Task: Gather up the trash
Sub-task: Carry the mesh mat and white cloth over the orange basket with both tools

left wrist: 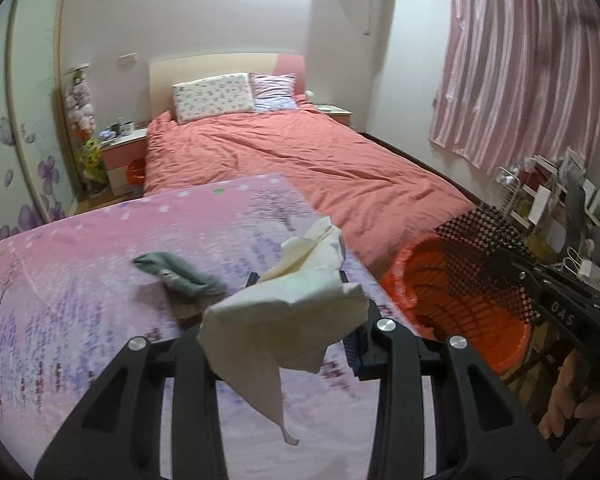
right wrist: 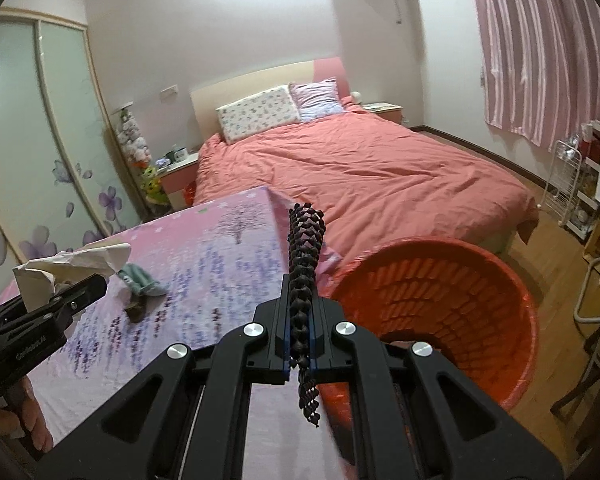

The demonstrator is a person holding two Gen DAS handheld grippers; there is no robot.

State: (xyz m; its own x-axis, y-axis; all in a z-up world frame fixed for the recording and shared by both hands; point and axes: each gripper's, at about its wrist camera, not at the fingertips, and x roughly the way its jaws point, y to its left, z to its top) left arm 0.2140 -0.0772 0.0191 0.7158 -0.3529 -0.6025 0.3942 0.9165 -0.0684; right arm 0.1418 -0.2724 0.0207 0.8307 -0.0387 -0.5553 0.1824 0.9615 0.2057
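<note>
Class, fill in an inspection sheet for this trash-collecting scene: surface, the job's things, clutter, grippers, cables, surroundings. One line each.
Surface: table under a pink patterned cloth.
Job's things: crumpled white paper; black mesh netting; orange bin beside the table.
Clutter: grey-green cloth lying on the table with a small brown scrap next to it.
Grippers: left gripper shut on the paper, above the table; right gripper shut on the netting, by the bin's rim.
Cables: nothing seen.
Surroundings: bed with coral cover, pink curtain, sliding wardrobe.
</note>
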